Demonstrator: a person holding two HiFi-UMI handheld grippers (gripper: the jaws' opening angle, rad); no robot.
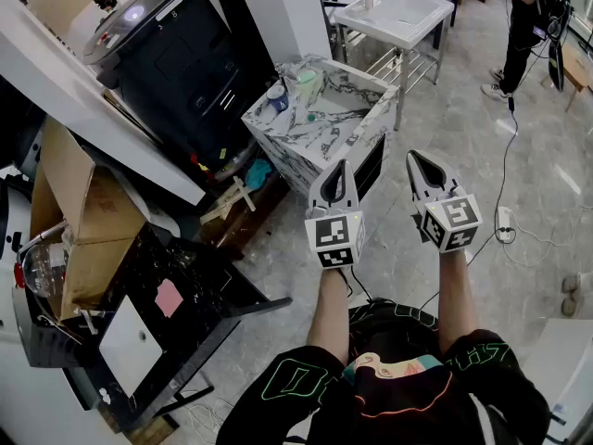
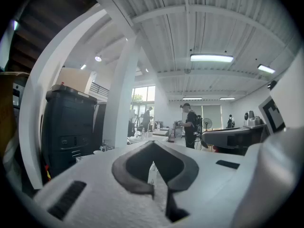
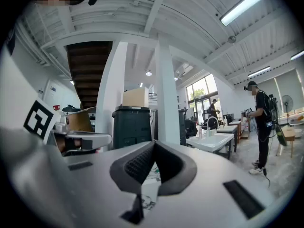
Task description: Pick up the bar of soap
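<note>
Soap not yet reached, both tongs shut and empty

White left gripper (image 1: 338, 167) and white right gripper (image 1: 416, 158) point level, jaws closed on nothing, short of the black-veined white marble washbasin (image 1: 298, 152). Small items sit there, but I cannot tell which is the bar. Soap is likely light, firm and slick (worse wet), so clamp its broad sides.

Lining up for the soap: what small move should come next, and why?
Likely carry both forward toward the marbled sink: the left tool and right tool are level, shut, empty and short of it, and the soap cannot be made out yet.
</note>
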